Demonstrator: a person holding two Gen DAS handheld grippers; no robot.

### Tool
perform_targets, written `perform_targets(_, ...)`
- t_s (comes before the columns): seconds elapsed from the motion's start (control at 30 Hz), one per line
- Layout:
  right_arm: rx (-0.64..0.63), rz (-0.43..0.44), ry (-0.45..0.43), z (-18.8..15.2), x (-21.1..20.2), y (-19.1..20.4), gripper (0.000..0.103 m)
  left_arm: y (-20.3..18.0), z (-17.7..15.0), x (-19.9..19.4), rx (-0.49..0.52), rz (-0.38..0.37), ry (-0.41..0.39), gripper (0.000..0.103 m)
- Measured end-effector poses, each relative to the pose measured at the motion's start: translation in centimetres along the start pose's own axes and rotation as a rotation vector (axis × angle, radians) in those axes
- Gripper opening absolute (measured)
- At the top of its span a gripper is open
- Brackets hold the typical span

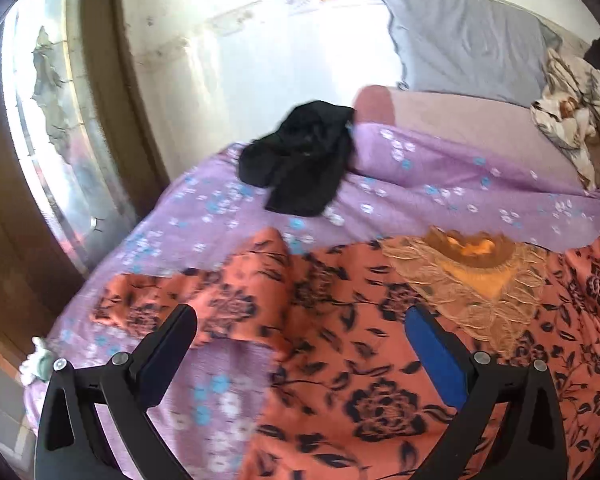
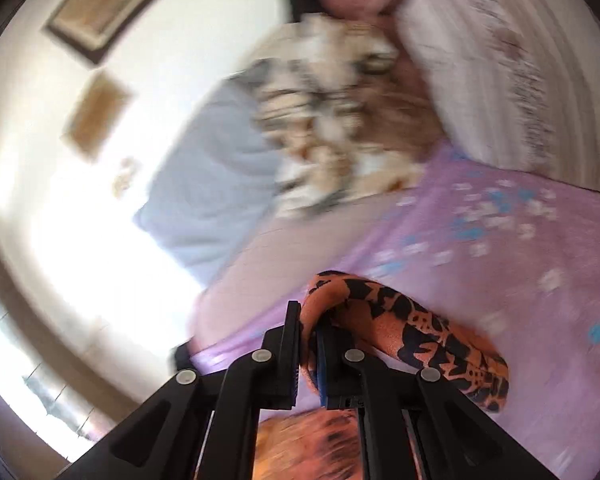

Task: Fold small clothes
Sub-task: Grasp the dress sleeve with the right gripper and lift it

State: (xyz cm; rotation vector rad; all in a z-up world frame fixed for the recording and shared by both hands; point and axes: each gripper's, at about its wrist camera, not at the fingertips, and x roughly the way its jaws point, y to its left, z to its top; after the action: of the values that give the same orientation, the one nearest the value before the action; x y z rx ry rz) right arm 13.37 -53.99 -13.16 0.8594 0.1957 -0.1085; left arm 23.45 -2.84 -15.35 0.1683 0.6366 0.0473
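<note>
An orange garment with a black flower print [image 1: 340,320] lies spread on the purple flowered bedsheet [image 1: 440,184]; it has a tan lace neckline [image 1: 472,280]. My left gripper [image 1: 300,320] is open and empty, just above the garment's left part. My right gripper [image 2: 308,320] is shut on a fold of the same orange garment [image 2: 412,328] and holds it lifted over the sheet [image 2: 500,248]. The right wrist view is blurred by motion.
A black garment [image 1: 300,156] lies crumpled farther back on the bed. A grey pillow [image 1: 464,36] and a floral cloth pile [image 1: 572,108] lie at the head. A wall and a window [image 1: 52,128] stand to the left, past the bed's edge.
</note>
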Motion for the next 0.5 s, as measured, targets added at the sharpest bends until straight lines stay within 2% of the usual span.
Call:
perform_targets(0.07, -0.067, 0.065, 0.055, -2.3, -0.2, 4.4, 0.007, 1.6, -0.1, 0.0, -0.021, 0.013, 0.028, 0.103)
perform_targets(0.17, -0.188, 0.147, 0.196, -7.5, 1.6, 10.9, 0.007, 4.1, -0.6, 0.2, -0.069, 0.038, 0.053, 0.103)
perform_targets(0.27, -0.284, 0.176, 0.402, -14.3, 4.7, 15.2, 0.010, 6.1, -1.0, 0.9, -0.114, 0.083, 0.079, 0.103)
perform_targets(0.3, -0.308, 0.170, 0.502, -17.3, 6.2, 16.1, 0.011, 6.7, -1.0, 1.2, -0.134, 0.086, 0.092, 0.103)
perform_targets(0.37, -0.293, 0.164, 0.682, -21.9, 8.6, 15.9, 0.012, 7.4, -1.2, 1.8, -0.161, 0.086, 0.111, 0.103)
perform_targets(0.4, -0.260, 0.143, 0.804, -24.6, 10.2, 15.2, 0.019, 7.7, -1.2, 2.1, -0.168, 0.089, 0.120, 0.103)
perform_targets(0.43, -0.226, 0.116, 0.889, -26.6, 11.0, 14.4, 0.025, 7.8, -1.3, 2.3, -0.170, 0.092, 0.129, 0.103)
perform_targets(0.47, -0.184, 0.082, 0.960, -28.5, 11.4, 13.3, 0.025, 7.8, -1.3, 2.4, -0.170, 0.086, 0.136, 0.103)
perform_targets(0.5, -0.158, 0.071, 0.992, -29.3, 11.4, 12.7, 0.025, 7.8, -1.3, 2.4, -0.168, 0.078, 0.139, 0.103)
